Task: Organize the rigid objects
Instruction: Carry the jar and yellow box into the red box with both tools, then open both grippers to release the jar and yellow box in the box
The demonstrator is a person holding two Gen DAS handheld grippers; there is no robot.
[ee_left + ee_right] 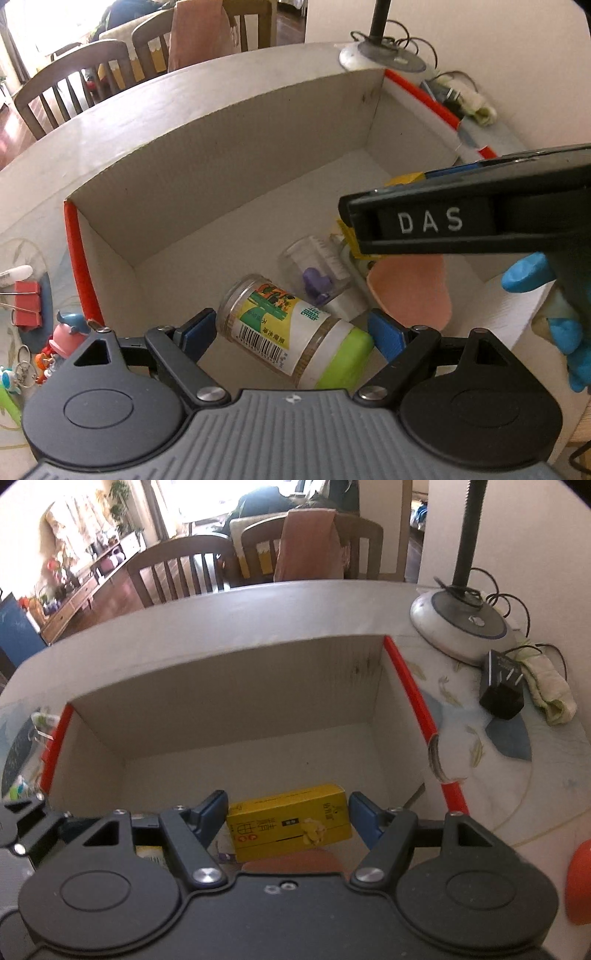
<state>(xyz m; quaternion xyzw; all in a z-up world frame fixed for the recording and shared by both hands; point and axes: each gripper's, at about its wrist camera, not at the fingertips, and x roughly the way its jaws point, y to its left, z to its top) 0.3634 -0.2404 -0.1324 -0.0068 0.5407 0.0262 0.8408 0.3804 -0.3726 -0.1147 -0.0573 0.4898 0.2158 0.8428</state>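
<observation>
A white cardboard box (221, 177) with red edges stands open on the table. My left gripper (291, 334) hangs over its floor, shut lengthwise on a toothpick jar (280, 325) that has a green lid. My right gripper (288, 816) is shut on a yellow carton (291, 821) just above the box (240, 686) floor. Seen from the left wrist, the right gripper (351, 221) reaches in from the right, held by a blue-gloved hand (528, 277). On the box floor lie a clear cup (317, 273) with a purple piece inside and a pink flat item (413, 291).
A lamp base (461, 624), a black adapter (502, 690) and a rolled cloth (550, 698) sit right of the box. A red binder clip (26, 302) and keychain toys (66, 332) lie to its left. Wooden chairs (177, 568) stand beyond the table.
</observation>
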